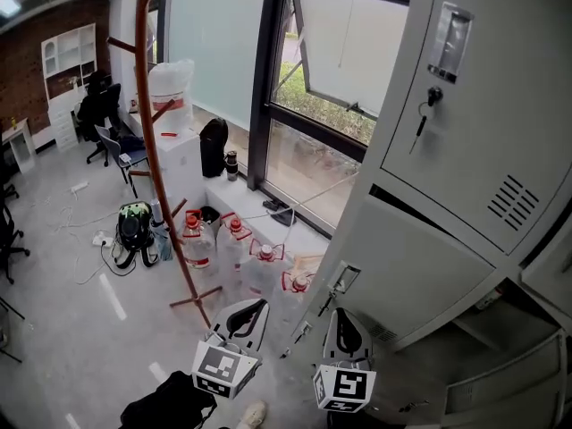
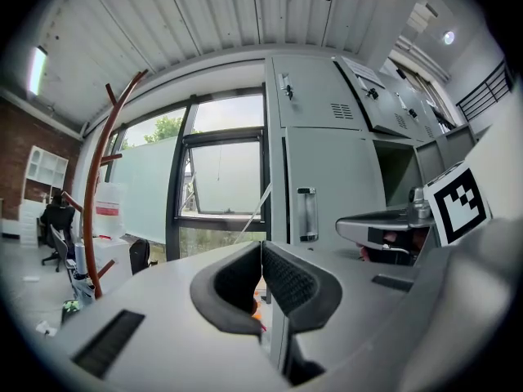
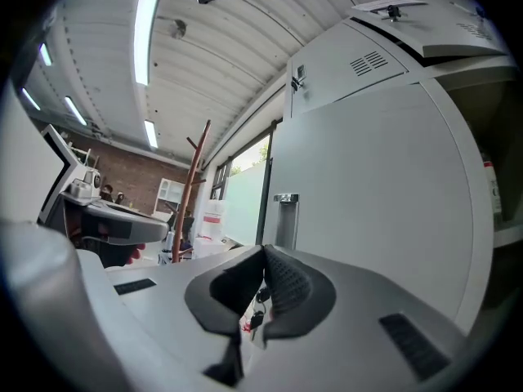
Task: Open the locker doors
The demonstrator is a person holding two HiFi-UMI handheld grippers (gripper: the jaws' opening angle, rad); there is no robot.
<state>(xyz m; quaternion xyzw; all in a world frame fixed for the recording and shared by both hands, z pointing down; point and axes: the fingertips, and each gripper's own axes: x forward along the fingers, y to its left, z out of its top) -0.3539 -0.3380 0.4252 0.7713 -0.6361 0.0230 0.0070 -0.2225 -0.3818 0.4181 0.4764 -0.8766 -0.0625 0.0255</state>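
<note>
Between pulls: both tongs closed and empty in front of the lockers.

Left gripper (image 1: 254, 304) and right gripper (image 1: 340, 316) each have their jaws pressed together with nothing between the pads. The upper locker door (image 1: 483, 105) stands swung out, key in its lock. The lower locker door (image 1: 402, 275) looks ajar too, with open shelf space showing to its right. Right gripper is just below that door's handle (image 1: 344, 278), and a bunch of keys (image 1: 304, 331) hangs under it. Neither gripper touches the door. My read: this column is mostly done, and the lower door needs a wider swing or I move to the next shut door. Either way I have to spread the right jaws first, line up on the handle, clamp, then pull along the hinge arc while keeping clear of the keys.
</note>
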